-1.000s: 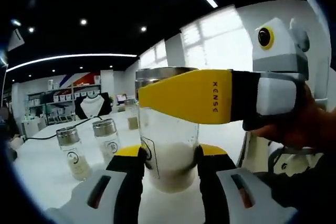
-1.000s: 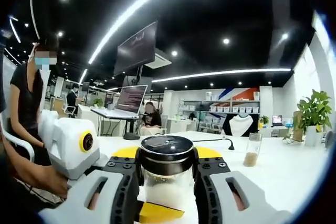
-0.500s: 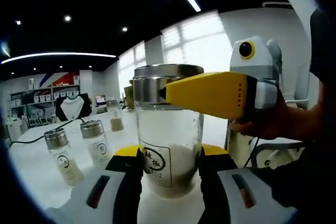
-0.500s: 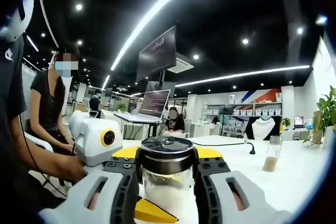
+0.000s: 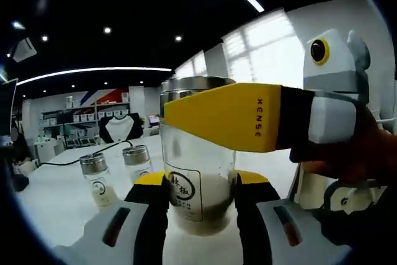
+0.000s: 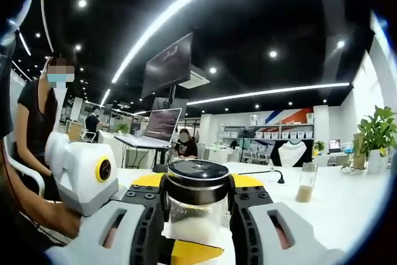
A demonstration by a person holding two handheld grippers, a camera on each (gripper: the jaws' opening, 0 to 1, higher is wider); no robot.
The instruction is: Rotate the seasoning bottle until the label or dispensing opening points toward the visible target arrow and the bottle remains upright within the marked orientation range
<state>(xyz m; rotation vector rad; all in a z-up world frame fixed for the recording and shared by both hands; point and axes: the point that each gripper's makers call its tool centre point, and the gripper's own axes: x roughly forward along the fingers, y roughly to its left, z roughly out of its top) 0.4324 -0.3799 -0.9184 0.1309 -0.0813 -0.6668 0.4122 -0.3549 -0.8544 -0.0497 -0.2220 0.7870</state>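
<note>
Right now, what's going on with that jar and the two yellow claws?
Left gripper shut on the seasoning bottle low down. Right gripper shut around its metal cap. Bottle upright, label facing left gripper view. Two spare shakers stand apart; no arrow visible.

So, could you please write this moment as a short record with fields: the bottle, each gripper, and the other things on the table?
held item: seasoning bottle, glass, metal lid, pale powder inside, upright
label: faces the left gripper view
left gripper: shut on the bottle's lower body
right gripper: shut on the bottle just under the lid
target arrow: cannot tell
surface: white table
also on the table: two smaller seasoning bottles, a tall glass jar, a laptop
background: potted plant, a seated person
</note>
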